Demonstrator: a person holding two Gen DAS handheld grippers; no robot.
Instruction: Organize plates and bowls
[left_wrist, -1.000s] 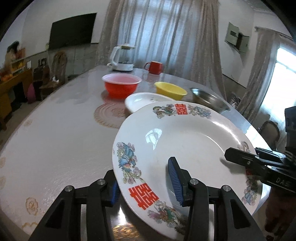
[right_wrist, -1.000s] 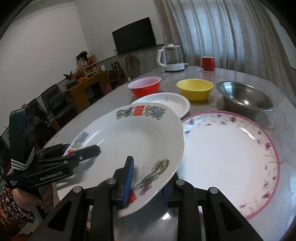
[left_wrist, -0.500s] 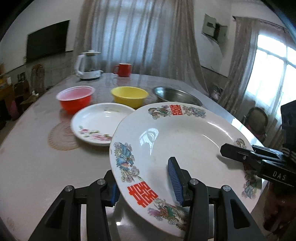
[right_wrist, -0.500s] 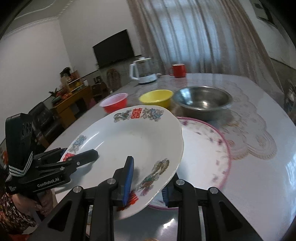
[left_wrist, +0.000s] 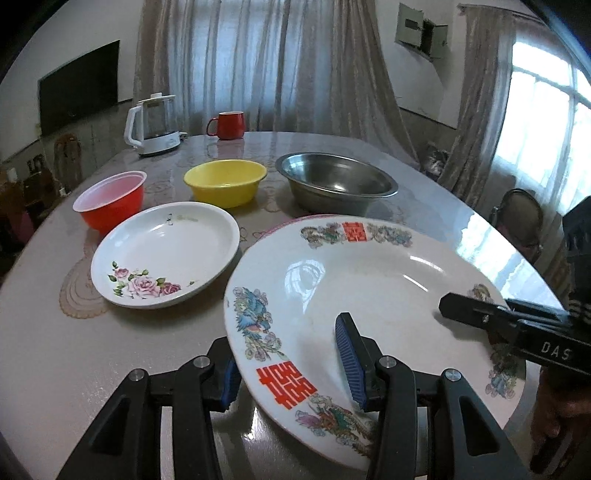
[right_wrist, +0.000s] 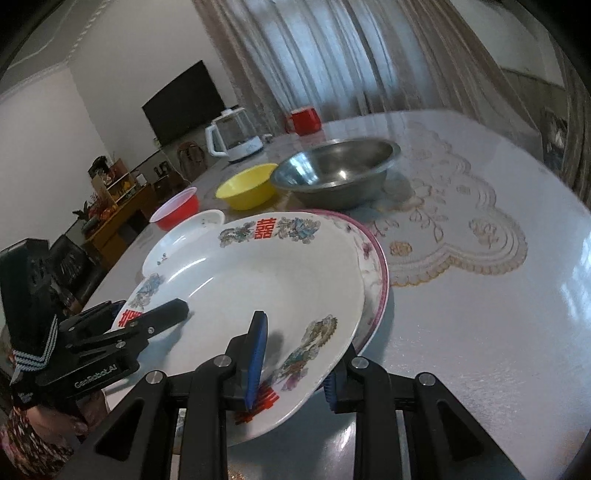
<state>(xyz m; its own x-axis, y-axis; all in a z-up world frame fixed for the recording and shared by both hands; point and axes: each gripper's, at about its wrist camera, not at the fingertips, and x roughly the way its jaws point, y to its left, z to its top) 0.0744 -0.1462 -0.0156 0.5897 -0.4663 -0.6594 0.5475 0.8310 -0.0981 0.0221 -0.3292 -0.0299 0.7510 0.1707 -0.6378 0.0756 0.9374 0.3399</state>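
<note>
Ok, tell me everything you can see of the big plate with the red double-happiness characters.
The double-happiness plate is large, round, glossy white, ceramic-looking, its rim painted with red characters, dragons and phoenixes. It looks empty. It is tilted, held above the pink-rimmed plate on the table. The left tool and the right tool each clamp its near rim, one pad above, one below.

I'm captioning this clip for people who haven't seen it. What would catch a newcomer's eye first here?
First the big white plate with red characters, held up at the near table edge by both tools, the left tool and the right tool each clamped on its rim. It sits partly over a pink-rimmed plate. Behind stand a red bowl, a yellow bowl and a steel bowl in a row.
</note>
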